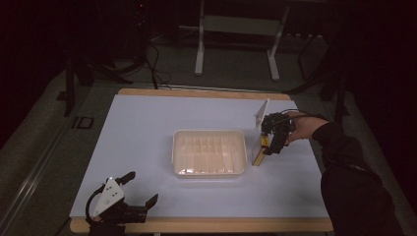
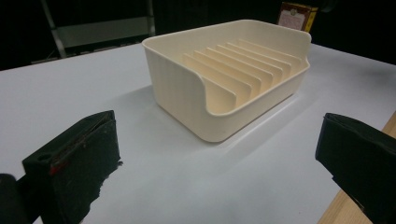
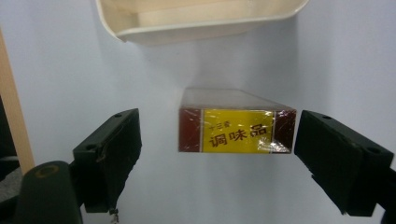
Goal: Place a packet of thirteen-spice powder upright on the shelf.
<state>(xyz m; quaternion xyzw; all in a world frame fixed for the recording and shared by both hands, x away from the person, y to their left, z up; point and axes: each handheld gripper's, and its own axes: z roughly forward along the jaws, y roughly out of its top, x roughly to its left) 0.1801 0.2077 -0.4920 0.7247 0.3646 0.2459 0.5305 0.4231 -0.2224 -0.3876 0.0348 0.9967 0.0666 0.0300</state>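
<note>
Left hand-held gripper (image 1: pixel 139 188) idle at near-left counter (image 1: pixel 137 123) edge, jaws wide apart, nothing between. Centre: cream plastic tray (image 1: pixel 209 153), rigid, ribbed slots inside, rounded corners. Right hand-held gripper (image 1: pixel 269 150) over the box (image 3: pixel 237 126), jaws apart and straddling it, not clamped yet. Box is a slim, glossy, film-wrapped carton, yellow-and-maroon end, lying just right of tray. Looks like the approach step; next: centre, close on its end faces, lift toward a slot.

Dim, dark surroundings, soft shadows.
</note>
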